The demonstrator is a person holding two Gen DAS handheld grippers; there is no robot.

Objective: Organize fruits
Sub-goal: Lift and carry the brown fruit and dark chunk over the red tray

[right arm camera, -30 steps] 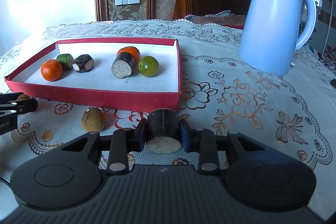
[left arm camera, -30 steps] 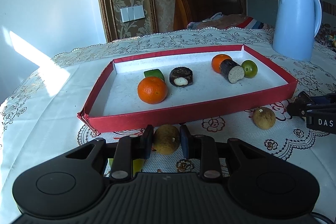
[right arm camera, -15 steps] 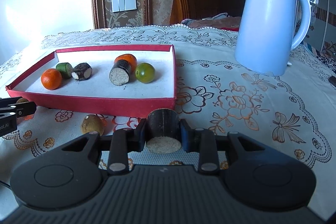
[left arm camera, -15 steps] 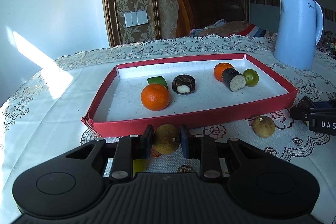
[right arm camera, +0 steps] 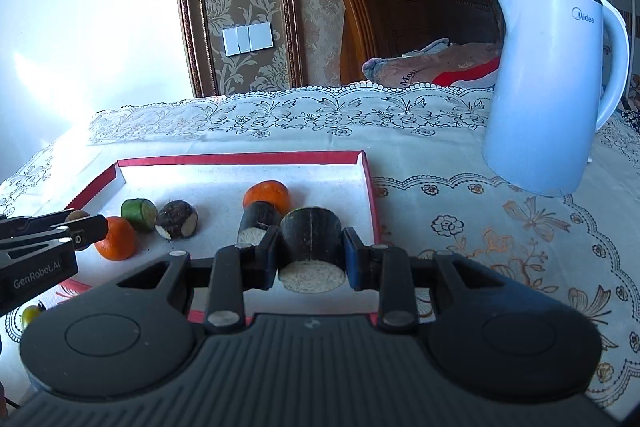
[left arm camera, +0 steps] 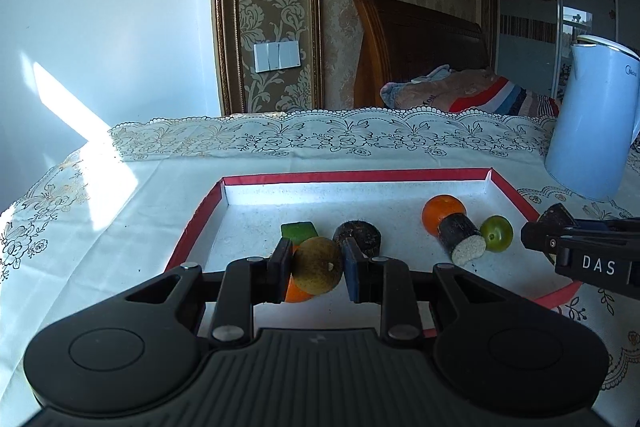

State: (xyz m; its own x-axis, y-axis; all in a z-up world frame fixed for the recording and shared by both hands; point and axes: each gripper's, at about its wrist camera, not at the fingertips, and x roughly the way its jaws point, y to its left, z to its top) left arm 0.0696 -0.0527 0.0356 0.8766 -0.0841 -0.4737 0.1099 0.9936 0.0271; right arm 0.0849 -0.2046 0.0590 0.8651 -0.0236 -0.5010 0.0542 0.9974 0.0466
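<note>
Left gripper (left arm camera: 317, 267) is clamped on the brown round fruit (left arm camera: 316, 265), right gripper (right arm camera: 310, 259) on the dark cut cylinder (right arm camera: 311, 243), whose long axis runs along the fingers. Both hang above the red tray (left arm camera: 192, 231), open floor at twelve o'clock.

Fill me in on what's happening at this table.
A person is sorting fruit into a red tray with two hand-held tongs. The left tongs clamp a round brown fruit; the right tongs clamp a dark cane piece. Both hover above the tray, which already holds oranges, green fruits and more dark pieces.
</note>
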